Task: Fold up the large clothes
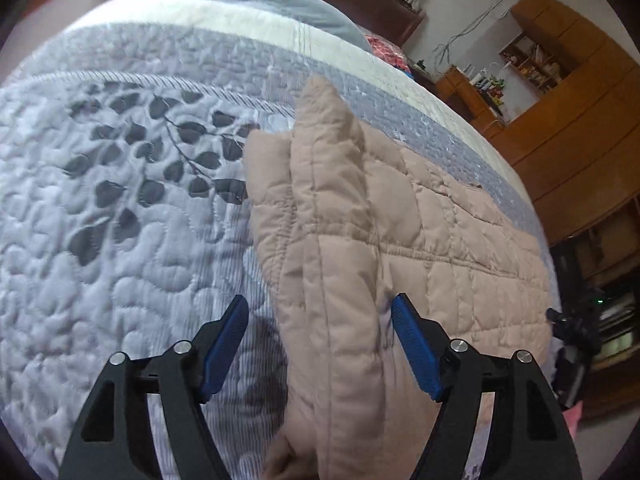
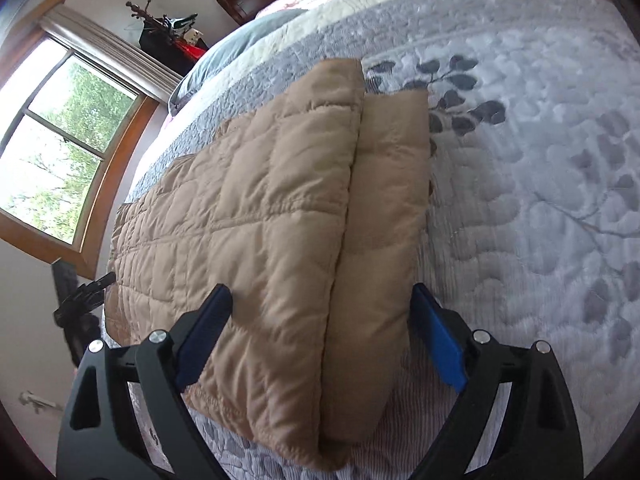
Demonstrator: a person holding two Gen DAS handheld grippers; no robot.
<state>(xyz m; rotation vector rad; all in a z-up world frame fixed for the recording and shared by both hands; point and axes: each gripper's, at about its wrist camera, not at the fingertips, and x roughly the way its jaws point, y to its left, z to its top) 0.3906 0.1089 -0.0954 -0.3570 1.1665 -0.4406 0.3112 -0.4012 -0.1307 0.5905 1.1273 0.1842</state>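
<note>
A tan quilted puffer garment (image 1: 392, 224) lies on the bed with one sleeve folded lengthwise over its body. My left gripper (image 1: 320, 312) is open, its blue fingers (image 1: 228, 340) either side of the folded sleeve edge, just above it. In the right wrist view the same garment (image 2: 256, 208) lies flat with a folded strip (image 2: 384, 216) along its right side. My right gripper (image 2: 320, 304) is open and straddles that folded edge near the garment's near end. Neither gripper holds fabric.
The bed has a lavender-grey quilted cover with dark leaf prints (image 1: 120, 184), also in the right wrist view (image 2: 540, 200). A grey pillow (image 1: 280, 0) lies at the head. Wooden cabinets (image 1: 580, 100) stand at the right. A window (image 2: 60, 152) is at the left.
</note>
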